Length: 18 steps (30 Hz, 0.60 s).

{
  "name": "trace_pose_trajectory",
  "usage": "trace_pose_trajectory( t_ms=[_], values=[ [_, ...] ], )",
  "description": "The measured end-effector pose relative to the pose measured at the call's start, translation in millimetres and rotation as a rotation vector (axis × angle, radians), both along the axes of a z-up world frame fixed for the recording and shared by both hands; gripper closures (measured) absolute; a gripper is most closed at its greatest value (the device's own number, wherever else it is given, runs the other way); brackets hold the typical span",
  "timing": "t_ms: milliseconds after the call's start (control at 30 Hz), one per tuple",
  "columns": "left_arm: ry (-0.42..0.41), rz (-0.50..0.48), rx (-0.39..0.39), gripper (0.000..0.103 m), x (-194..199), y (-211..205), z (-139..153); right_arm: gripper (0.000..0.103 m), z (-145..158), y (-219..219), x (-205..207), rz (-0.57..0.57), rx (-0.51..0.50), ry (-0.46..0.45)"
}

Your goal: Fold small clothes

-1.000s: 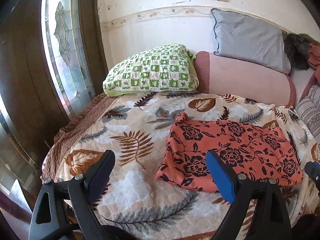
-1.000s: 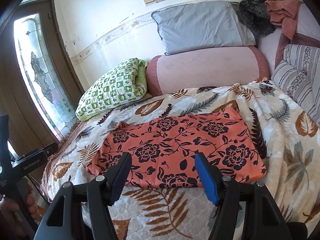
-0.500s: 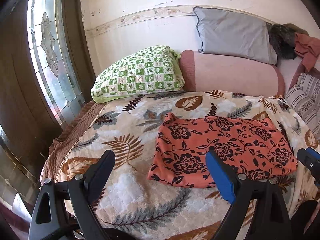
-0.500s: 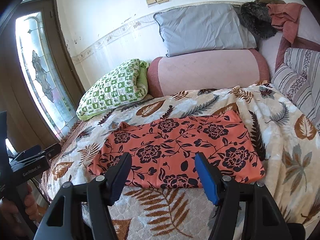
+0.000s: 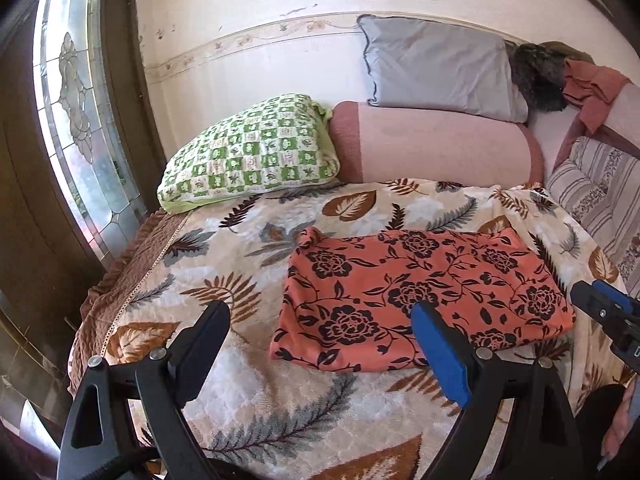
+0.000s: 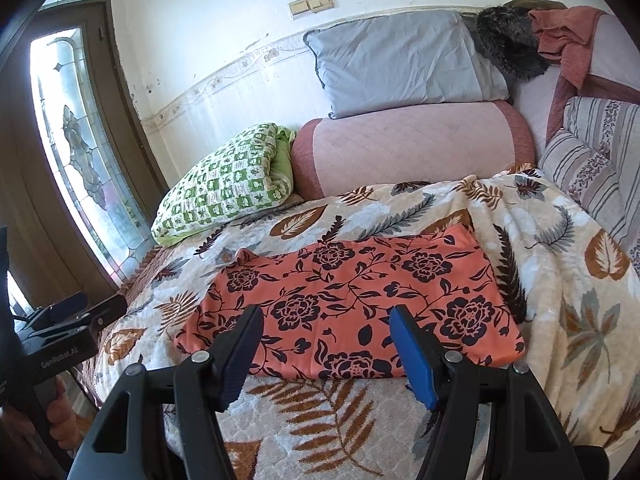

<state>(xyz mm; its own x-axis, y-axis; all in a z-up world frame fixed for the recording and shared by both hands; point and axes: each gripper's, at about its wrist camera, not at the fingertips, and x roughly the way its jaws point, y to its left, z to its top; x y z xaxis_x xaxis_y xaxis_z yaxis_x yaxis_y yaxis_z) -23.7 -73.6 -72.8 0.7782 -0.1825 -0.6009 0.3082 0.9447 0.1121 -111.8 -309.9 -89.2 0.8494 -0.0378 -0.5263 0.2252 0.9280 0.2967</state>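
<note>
An orange garment with black flowers [image 5: 420,292] lies folded flat in a rectangle on the leaf-print bedspread [image 5: 256,252]; it also shows in the right wrist view [image 6: 352,304]. My left gripper [image 5: 320,320] is open and empty, held above the bed in front of the garment's left near corner. My right gripper [image 6: 326,324] is open and empty, held just in front of the garment's near edge. The right gripper's tip shows at the right edge of the left wrist view [image 5: 604,308]. The left gripper's body shows at the left of the right wrist view [image 6: 68,332].
A green checked pillow [image 5: 252,152], a pink bolster [image 5: 440,144] and a grey pillow [image 5: 436,68] line the wall behind. A striped cushion [image 5: 600,192] stands at the right. A stained-glass door [image 5: 80,120] is at the left. The bed's edge drops off at the left.
Both grippers have drawn back and risen a little, so the garment looks smaller and farther. The garment has not moved. Both grippers stay open.
</note>
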Motion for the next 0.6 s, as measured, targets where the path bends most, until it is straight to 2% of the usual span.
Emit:
trace_pose_trajectory(
  t_ms=[600],
  values=[
    [0.031, -0.035, 0.039, 0.011, 0.8, -23.2, -10.0, 0.034, -14.0, -24.2, -5.3, -0.047, 0.046, 0.012]
  ],
)
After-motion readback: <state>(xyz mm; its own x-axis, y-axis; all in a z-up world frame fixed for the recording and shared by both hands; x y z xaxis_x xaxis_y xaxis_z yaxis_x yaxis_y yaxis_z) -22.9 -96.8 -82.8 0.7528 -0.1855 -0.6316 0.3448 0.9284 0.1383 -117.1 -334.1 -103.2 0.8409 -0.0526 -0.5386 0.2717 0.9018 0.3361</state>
